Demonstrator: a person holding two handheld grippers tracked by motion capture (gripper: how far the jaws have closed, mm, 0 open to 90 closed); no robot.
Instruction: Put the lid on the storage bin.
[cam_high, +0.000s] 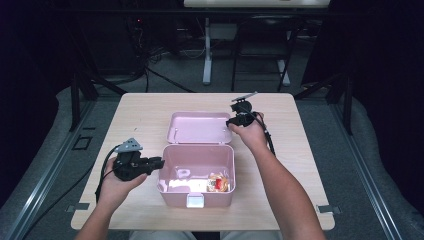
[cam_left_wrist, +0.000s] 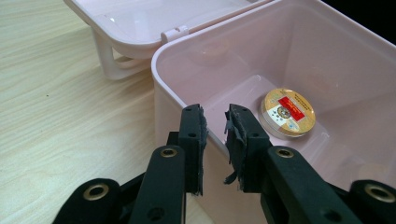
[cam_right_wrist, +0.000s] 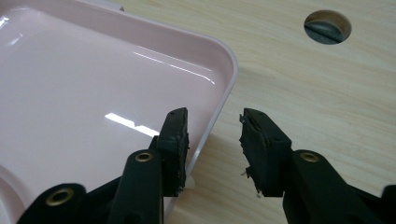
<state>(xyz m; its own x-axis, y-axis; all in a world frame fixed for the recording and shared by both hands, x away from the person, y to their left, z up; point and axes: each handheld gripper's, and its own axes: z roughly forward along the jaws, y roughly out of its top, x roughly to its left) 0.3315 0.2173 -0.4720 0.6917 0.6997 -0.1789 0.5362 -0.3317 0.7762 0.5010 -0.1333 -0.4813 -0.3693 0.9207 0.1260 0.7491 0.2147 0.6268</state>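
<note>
A pink plastic box (cam_high: 165, 172) stands open in the middle of the table, its lid (cam_high: 195, 127) lying flat behind it. Inside, at the front right, lies a round gold tin with a red label (cam_high: 219, 183) (cam_left_wrist: 287, 112). My left gripper (cam_high: 159, 162) (cam_left_wrist: 215, 116) is at the box's left wall (cam_left_wrist: 177, 79), and its jaws are closed on that rim. My right gripper (cam_high: 234, 121) (cam_right_wrist: 212, 121) is open at the lid's right corner (cam_right_wrist: 224, 60); one jaw is over the lid's inside, the other over the table.
The box has a white latch (cam_high: 195, 201) at its front. The wooden table (cam_high: 140, 110) has bare room left and right of the box. A round cable hole (cam_right_wrist: 327, 25) lies beyond the lid. Table legs and cables stand on the floor behind.
</note>
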